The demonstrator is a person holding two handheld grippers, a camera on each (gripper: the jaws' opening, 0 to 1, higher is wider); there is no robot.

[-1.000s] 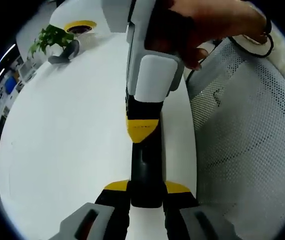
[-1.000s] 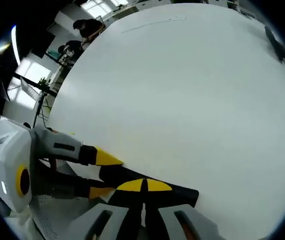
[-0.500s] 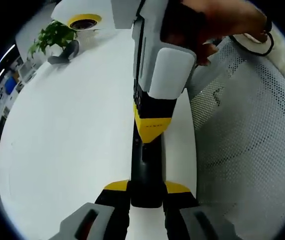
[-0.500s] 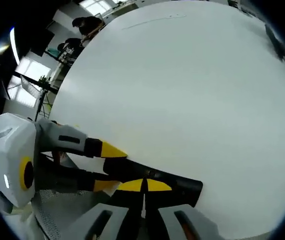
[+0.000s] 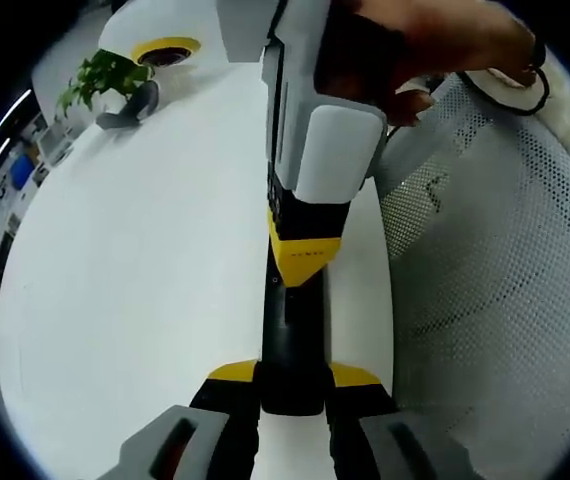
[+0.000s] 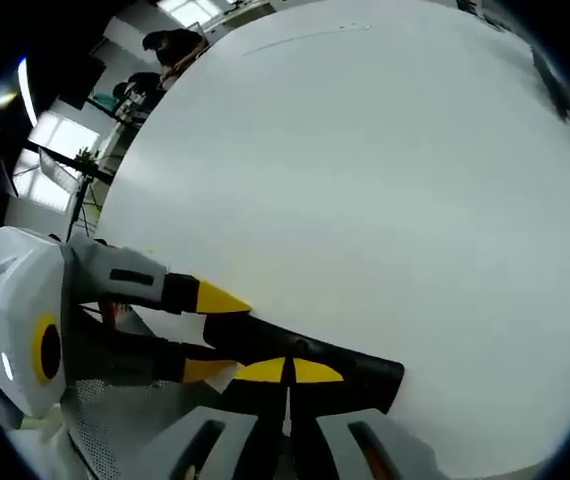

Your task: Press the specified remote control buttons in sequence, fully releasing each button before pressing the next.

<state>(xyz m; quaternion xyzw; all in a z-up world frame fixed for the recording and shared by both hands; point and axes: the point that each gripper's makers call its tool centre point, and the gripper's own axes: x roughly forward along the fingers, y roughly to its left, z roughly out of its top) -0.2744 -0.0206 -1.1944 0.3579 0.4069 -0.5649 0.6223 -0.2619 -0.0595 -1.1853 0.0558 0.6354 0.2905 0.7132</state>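
In the left gripper view we see the left tool (image 5: 292, 385) closed on the near end of a black remote control (image 5: 291, 345), which lies lengthwise on the white counter (image 5: 125, 280) close to its right edge. The right tool (image 5: 305, 268) comes down from the far side, held by a hand (image 5: 415, 45); its yellow tips rest on the top face of the remote, and its jaws appear drawn together. To the right of the counter stands a white mesh chair (image 5: 495, 270). At the far left of the counter we note a small green plant (image 5: 100, 75) in a grey holder and a yellow ring-shaped object (image 5: 165, 50).

In the right gripper view the right tool (image 6: 287, 372) shows its two yellow tips meeting, pressed onto the remote control (image 6: 310, 362). The left tool (image 6: 205, 330) enters from the left, its yellow-tipped jaws clamping the remote's end. The counter (image 6: 365, 180) stretches away beyond.
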